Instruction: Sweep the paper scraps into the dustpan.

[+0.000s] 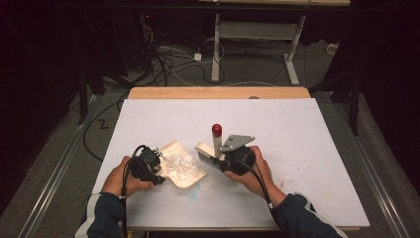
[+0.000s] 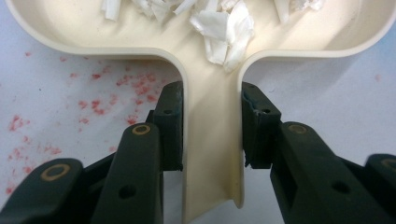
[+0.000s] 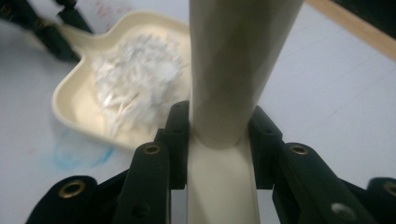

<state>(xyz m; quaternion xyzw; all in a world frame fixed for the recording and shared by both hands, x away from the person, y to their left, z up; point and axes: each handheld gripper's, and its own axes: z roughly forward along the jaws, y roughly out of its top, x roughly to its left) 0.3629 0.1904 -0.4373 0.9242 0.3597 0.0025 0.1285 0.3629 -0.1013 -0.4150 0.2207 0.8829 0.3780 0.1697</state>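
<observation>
A cream dustpan (image 1: pixel 190 178) lies on the white table, with a heap of white paper scraps (image 1: pixel 179 162) in it. My left gripper (image 1: pixel 151 166) is shut on the pan's handle (image 2: pixel 212 140), one pad on each side; the scraps (image 2: pixel 224 32) lie just past the handle's neck. To the pan's right, my right gripper (image 1: pixel 225 161) is shut on a cream brush (image 1: pixel 205 151), whose red-capped handle (image 1: pixel 217 130) stands upright. In the right gripper view the jaws (image 3: pixel 219 121) clamp the brush handle (image 3: pixel 233 70). Beyond it are the dustpan (image 3: pixel 74 100) and the left gripper (image 3: pixel 46 28).
Red specks (image 2: pixel 98 98) mark the white table sheet left of the pan's handle. A blue smear (image 1: pixel 194 189) lies at the pan's near edge. The wooden table edge (image 1: pixel 218 92) runs along the far side. Cables and a desk frame (image 1: pixel 216 49) are on the floor beyond.
</observation>
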